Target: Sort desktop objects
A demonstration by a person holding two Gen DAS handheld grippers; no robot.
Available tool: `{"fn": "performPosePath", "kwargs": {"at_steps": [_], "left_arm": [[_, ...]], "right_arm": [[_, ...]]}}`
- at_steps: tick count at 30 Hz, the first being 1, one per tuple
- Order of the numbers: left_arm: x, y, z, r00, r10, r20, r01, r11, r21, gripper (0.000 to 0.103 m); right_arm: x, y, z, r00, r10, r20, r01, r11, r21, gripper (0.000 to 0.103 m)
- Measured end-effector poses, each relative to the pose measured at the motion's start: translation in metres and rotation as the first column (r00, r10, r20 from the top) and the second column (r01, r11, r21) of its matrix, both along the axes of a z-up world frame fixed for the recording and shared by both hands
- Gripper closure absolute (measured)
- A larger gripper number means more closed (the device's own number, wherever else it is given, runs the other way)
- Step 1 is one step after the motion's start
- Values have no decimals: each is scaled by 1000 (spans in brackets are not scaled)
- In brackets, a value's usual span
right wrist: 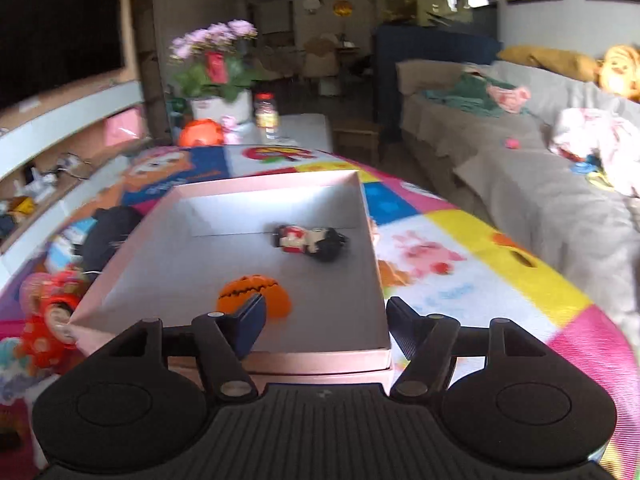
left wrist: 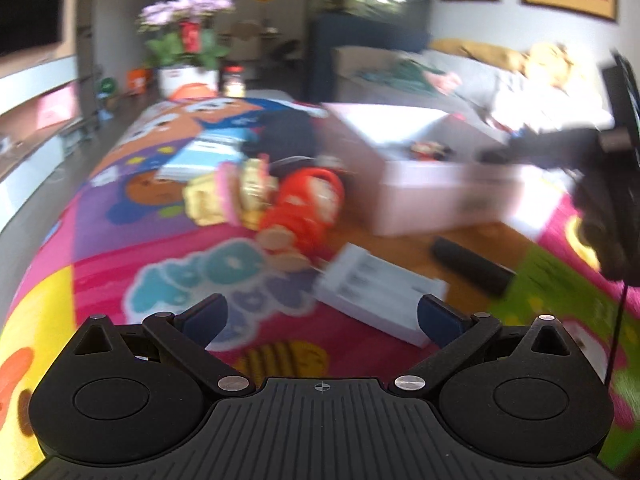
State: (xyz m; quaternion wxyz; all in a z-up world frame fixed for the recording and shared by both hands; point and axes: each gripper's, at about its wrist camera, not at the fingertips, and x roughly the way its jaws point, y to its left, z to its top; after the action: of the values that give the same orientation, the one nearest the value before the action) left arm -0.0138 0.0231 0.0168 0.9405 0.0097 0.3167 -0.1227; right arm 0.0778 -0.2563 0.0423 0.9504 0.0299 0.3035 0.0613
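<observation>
A shallow pink box (right wrist: 276, 179) sits on the colourful play mat (right wrist: 460, 292). Inside it lie an orange pumpkin-like piece (right wrist: 256, 292) and a small red, white and black figure (right wrist: 310, 242). My right gripper (right wrist: 326, 326) hovers open over the box's near edge, nothing between its fingers, the orange piece just beyond the left finger. My left gripper (left wrist: 322, 320) is open and empty above the mat. In front of it lie a white packet (left wrist: 380, 292), a black stick-shaped thing (left wrist: 472, 266), a red toy (left wrist: 308, 204) and a yellow-pink toy (left wrist: 228, 196). The box (left wrist: 440, 196) stands behind them.
A potted plant (right wrist: 216, 72) and a jar (right wrist: 266, 114) stand at the table's far end. A dark cloth item (right wrist: 116, 232) lies left of the box. A grey sofa (right wrist: 520, 184) runs along the right, shelving along the left. The right gripper's body (left wrist: 600, 184) shows at the edge.
</observation>
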Motion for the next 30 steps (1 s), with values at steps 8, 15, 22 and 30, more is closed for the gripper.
{"fn": "performPosePath", "kwargs": {"at_steps": [8,15,22,30], "left_arm": [[4,-31,-7,996,-89,-10,90,989,114,0],[10,-42,-11,994,-108,-27,112,973,203,0],[11,-24,-6,999,-33,-19,37,971,238,0],[21,-17,-2,998,-53,-19,56,980,191,0]], "right_arm": [[-55,29,22,975,187,118,-181,982,-61,35],[-94,66,-18,922,377,-82,-386,902,-195,35],[-82,50,-18,990,136,24,-123,950,-287,32],[-100,44,-38,980,175,-90,-184,977,-104,16]]}}
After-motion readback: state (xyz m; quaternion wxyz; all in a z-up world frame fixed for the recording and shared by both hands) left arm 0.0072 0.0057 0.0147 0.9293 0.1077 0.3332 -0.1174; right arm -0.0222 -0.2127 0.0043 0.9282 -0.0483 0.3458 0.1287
